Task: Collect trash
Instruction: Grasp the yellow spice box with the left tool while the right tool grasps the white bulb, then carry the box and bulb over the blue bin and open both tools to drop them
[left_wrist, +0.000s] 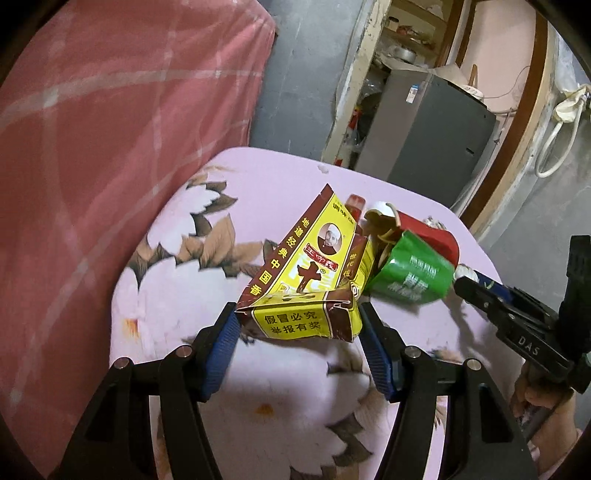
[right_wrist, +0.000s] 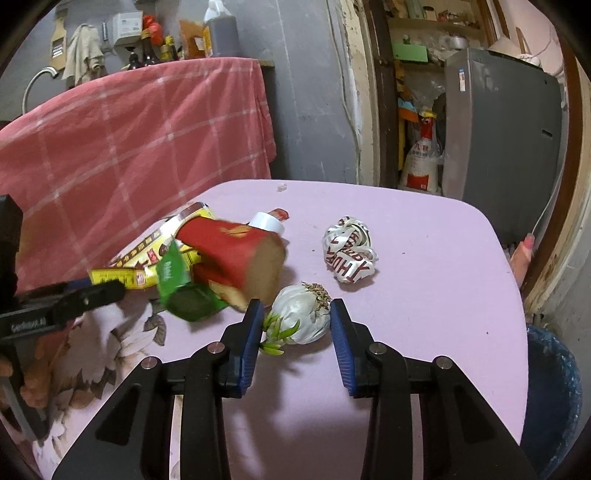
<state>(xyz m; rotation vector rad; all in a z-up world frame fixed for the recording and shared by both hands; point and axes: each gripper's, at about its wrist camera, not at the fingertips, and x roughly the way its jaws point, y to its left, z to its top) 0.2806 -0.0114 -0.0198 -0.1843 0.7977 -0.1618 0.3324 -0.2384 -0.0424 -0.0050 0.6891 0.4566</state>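
left gripper (left_wrist: 297, 321) clamps yellow box (left_wrist: 306, 273) | right gripper (right_wrist: 295, 325) open around garlic (right_wrist: 304, 317) — no grip yet | nothing binned — cup (right_wrist: 236, 251), green wrapper (right_wrist: 177, 288), crumpled paper (right_wrist: 349, 254) left

A pink floral-cloth table (right_wrist: 424, 258) carries a garlic bulb (right_wrist: 304, 317), crumpled wrapper (right_wrist: 349, 251), and heaped cartons (right_wrist: 207, 258).

We see the yellow-and-brown spice box (left_wrist: 303, 273) crumpled and tilted, its torn near end raised. Just beyond the box's far side lies the red paper cup (right_wrist: 229, 254) on its side, brown base toward us. The green packet (right_wrist: 181, 291) leans against the box under the cup. A white-capped tube (right_wrist: 267, 221) lies behind the cup. The garlic bulb (right_wrist: 303, 317), with green sprouts, lies right of the box, the crumpled printed wrapper (right_wrist: 349, 254) farther right.
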